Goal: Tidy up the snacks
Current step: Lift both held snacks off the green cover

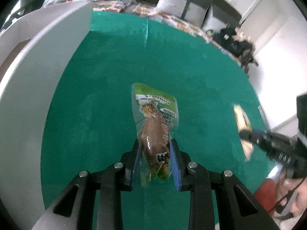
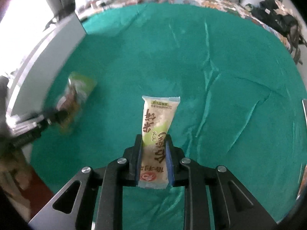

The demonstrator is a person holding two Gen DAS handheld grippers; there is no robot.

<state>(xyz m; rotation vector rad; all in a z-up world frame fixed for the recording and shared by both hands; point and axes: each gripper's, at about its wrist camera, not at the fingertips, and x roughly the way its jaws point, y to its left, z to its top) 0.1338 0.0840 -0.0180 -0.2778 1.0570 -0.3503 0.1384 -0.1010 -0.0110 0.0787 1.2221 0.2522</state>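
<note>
Left tongs (image 1: 154,147) are pinching a vacuum-packed meat snack (image 1: 156,126) mid-frame, right tongs (image 2: 154,145) are squeezing a rice cracker bar (image 2: 158,134), both hanging over the green tabletop (image 2: 191,57), white box (image 1: 38,76) sitting upper left.

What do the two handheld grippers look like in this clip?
Both match: the left gripper and right gripper have black metal linkage arms with triangular cutouts, round silver pivot bolts, and flat blue pads lining the black fingers. No sleeves or markings are visible.

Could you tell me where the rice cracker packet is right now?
The rice cracker packet is clamped in the right gripper, centre of the right wrist view, above the green cloth.
</note>
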